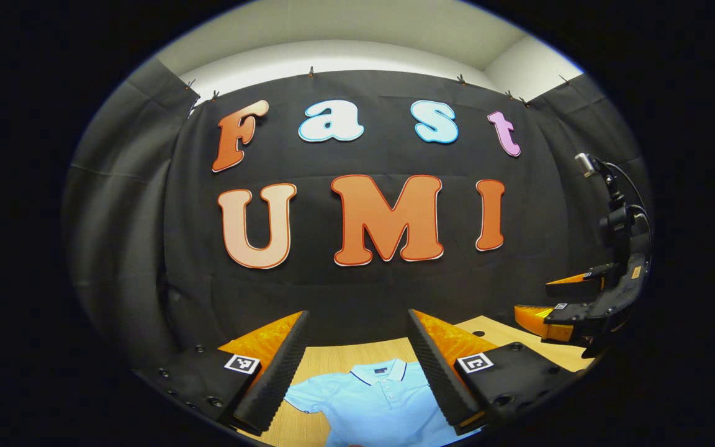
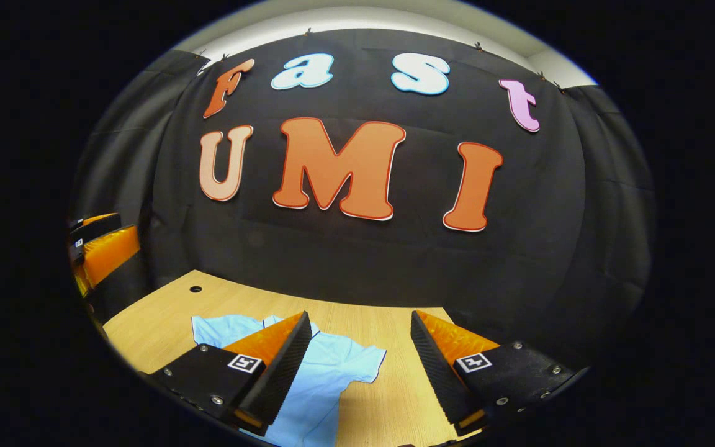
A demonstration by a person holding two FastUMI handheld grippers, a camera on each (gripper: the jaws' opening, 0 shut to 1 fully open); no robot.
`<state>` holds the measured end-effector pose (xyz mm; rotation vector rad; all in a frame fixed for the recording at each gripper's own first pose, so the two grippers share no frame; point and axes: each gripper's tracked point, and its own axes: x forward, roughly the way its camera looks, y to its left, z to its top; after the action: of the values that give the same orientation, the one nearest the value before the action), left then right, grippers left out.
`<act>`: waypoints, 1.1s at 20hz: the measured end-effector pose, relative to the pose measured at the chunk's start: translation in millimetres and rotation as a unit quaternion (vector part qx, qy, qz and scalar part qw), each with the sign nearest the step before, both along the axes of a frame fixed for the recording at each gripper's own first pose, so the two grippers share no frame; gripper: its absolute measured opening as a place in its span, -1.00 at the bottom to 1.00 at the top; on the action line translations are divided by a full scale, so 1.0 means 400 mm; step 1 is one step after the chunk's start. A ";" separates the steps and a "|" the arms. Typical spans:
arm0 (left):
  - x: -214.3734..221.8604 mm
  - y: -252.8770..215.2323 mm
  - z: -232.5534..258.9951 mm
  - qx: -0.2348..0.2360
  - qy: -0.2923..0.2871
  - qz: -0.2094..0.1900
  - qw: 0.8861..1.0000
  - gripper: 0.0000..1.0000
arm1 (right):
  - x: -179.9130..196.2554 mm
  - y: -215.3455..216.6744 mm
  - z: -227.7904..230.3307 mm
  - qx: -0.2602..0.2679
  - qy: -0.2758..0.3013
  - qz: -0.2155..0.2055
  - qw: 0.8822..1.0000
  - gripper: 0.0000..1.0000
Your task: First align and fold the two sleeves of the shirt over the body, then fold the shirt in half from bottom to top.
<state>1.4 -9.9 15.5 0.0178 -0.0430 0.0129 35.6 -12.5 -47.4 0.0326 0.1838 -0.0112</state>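
Note:
A light blue polo shirt [image 1: 373,403] lies flat on the wooden table [image 1: 332,357], collar toward the back wall. My left gripper [image 1: 357,366] hovers above its collar, open, nothing between the fingers. In the right gripper view the same shirt [image 2: 326,372] spreads below, one short sleeve [image 2: 367,363] reaching right. My right gripper [image 2: 357,366] is open above that sleeve and the bare wood. The right gripper [image 1: 550,307] also appears at the right of the left gripper view, raised off the table with its fingers apart. The left gripper's fingers [image 2: 106,251] show at the left edge of the right gripper view.
The wooden table [image 2: 165,316] runs back to the black cloth wall. A small round hole [image 2: 195,288] sits in the table near its far left corner. Another hole [image 1: 478,333] shows beside my left gripper's right finger.

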 end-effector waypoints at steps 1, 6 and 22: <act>-0.002 0.004 -0.003 0.002 0.000 -0.002 1.000 1.00 | 0.005 0.001 -0.002 0.001 0.004 -0.006 1.000 0.96; -0.006 0.033 -0.020 0.005 0.003 -0.020 1.000 0.99 | 0.043 0.018 -0.032 -0.013 0.041 -0.016 0.999 0.95; 0.012 0.088 0.011 0.037 -0.022 0.056 0.997 0.99 | 0.249 0.023 -0.313 0.010 0.241 0.030 0.970 0.89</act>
<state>6.4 25.3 19.9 0.0941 -0.0870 0.1240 135.1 -3.2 -172.7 0.0449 0.6708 0.0444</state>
